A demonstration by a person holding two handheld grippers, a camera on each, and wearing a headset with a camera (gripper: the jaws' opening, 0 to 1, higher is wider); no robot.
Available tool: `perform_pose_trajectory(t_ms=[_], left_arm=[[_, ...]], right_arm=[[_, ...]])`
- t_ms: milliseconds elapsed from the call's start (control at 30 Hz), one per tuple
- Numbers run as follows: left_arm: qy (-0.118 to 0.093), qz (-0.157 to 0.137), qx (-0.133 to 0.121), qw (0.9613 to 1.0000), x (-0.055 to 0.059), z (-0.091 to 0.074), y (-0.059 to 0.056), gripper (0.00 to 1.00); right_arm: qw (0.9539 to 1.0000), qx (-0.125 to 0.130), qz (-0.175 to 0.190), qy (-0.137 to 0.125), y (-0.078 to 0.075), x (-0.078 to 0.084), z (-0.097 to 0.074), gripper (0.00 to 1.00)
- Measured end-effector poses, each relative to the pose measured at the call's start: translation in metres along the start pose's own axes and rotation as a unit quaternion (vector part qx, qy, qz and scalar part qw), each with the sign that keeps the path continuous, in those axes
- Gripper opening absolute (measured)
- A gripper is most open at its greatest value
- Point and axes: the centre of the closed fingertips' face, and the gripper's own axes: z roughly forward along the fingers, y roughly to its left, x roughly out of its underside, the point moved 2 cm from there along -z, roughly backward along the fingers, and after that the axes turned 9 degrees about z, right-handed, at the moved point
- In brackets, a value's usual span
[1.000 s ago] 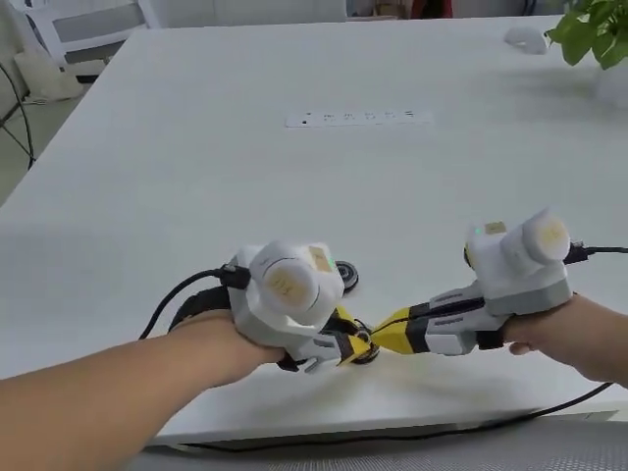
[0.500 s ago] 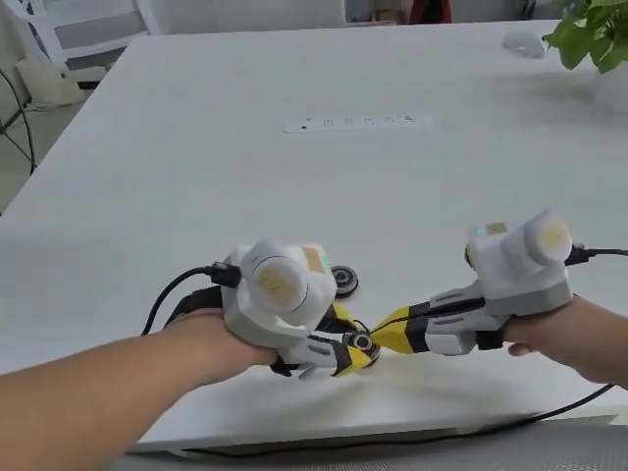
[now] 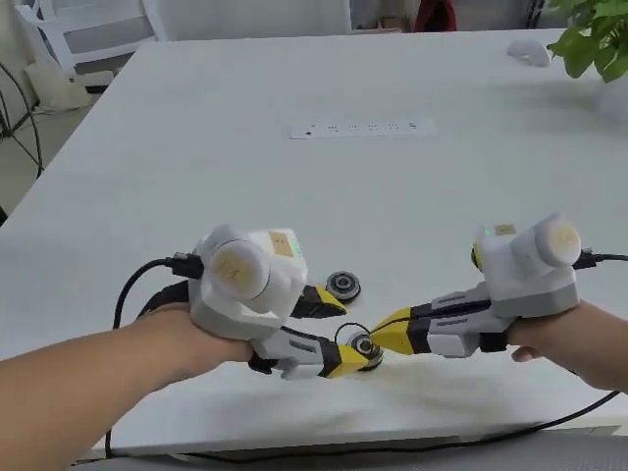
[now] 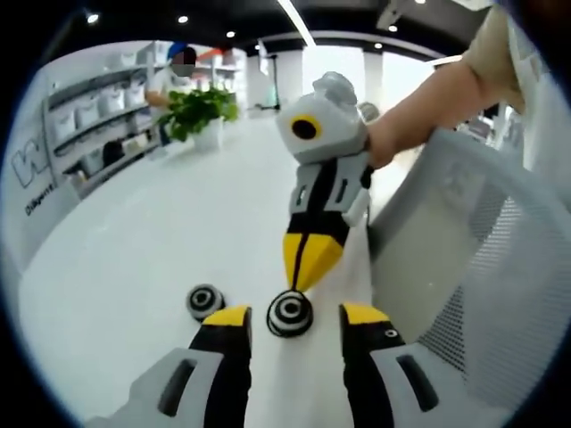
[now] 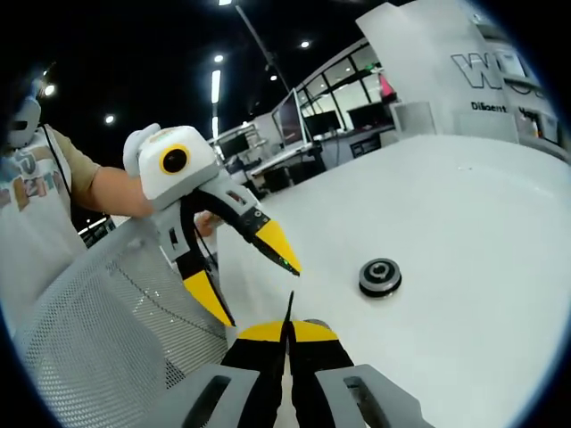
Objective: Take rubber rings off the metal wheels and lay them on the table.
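A small metal wheel [image 3: 365, 345] with a black rubber ring hangs just above the table's front edge. My right gripper [image 3: 377, 338] is shut, pinching its thin rubber ring [image 5: 288, 308], which sticks up from between the jaws. My left gripper [image 3: 355, 334] is open, its yellow-tipped jaws standing on either side of that wheel [image 4: 290, 314] without touching it. A second wheel [image 3: 342, 286] with its ring on lies flat on the table just beyond; it also appears as the wheel [image 4: 205, 300] at left and the wheel [image 5: 380, 276] at right.
The white table [image 3: 294, 196] stretches far ahead. A white power strip [image 3: 363, 128] lies mid-table and a green plant [image 3: 589, 39] stands at the far right corner. Black cables trail from both grippers. A grey mesh chair [image 4: 482, 267] sits off the near edge.
My left gripper has opened and drawn back to the left, off the wheel it was at before. The right gripper has kept its pinch and place.
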Motion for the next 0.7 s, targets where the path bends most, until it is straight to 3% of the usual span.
perform_pose_trajectory(t_ms=[267, 700], left_arm=[[-0.026, -0.007, -0.01, 0.9996, -0.003, -0.023, 0.004, 0.5], [-0.042, -0.029, -0.028, 0.9983, 0.004, -0.05, 0.004, 0.64]], right_arm=[[0.9998, -0.008, 0.008, -0.018, 0.008, -0.013, -0.002, 0.0], [0.9994, -0.019, 0.003, -0.03, 0.014, -0.028, 0.003, 0.0]])
